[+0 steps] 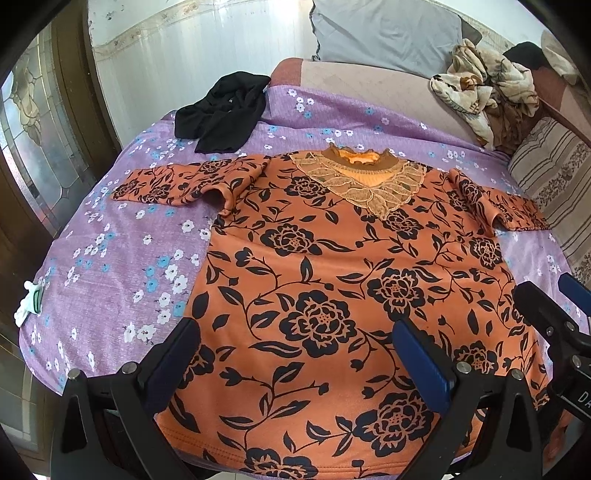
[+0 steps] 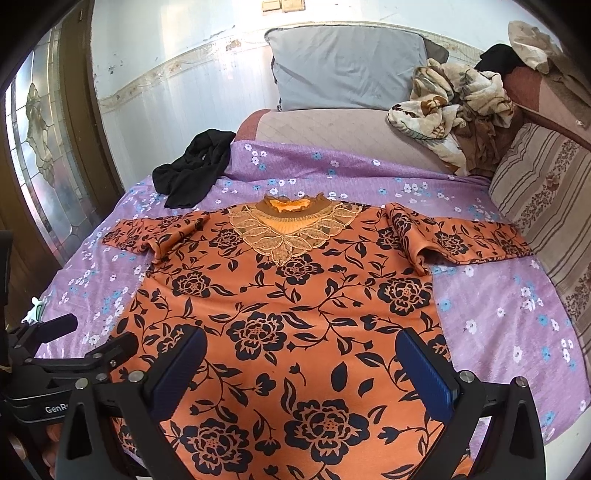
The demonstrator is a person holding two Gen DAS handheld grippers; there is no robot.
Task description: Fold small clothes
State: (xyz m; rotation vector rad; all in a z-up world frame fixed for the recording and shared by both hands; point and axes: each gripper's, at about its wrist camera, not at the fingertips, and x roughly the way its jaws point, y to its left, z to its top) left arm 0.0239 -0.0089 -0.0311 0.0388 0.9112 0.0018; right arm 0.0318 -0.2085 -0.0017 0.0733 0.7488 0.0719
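Here is the orange floral top (image 1: 332,280), laid flat and face up on the purple flowered bedsheet (image 1: 122,266), collar pointing to twelve o'clock, hem toward six. Both sleeves are stretched out sideways, one to nine o'clock, one to three, each with a small bunch of cloth at the armpit. The lace collar (image 1: 365,181) sits neatly at the top centre.

Left gripper (image 1: 306,354) sits low at six o'clock over the hem, jaws spread wide and nothing between them but the fabric lying below. Whether the fingertips touch the cloth cannot be told. At its four o'clock, the right gripper (image 2: 299,358) pokes into the left camera's view, close alongside.

From the right wrist view, same story: the right gripper's blue pads (image 2: 424,369) stand well apart, hovering over the lower half of the top, pinching nothing. The left gripper shows at eight o'clock of that view, just beside the top's edge.

Around the bed: a crumpled black garment (image 1: 221,110) at eleven o'clock of the top, apart from the sleeve. A grey pillow (image 1: 384,33) leans against the wall at twelve. A rumpled cream patterned blanket (image 1: 480,81) lies at two o'clock, and a striped cushion (image 1: 550,173) at three, touching the sleeve's end. A small white and green item (image 1: 29,302) sits at the sheet's nine o'clock edge, too small to identify.
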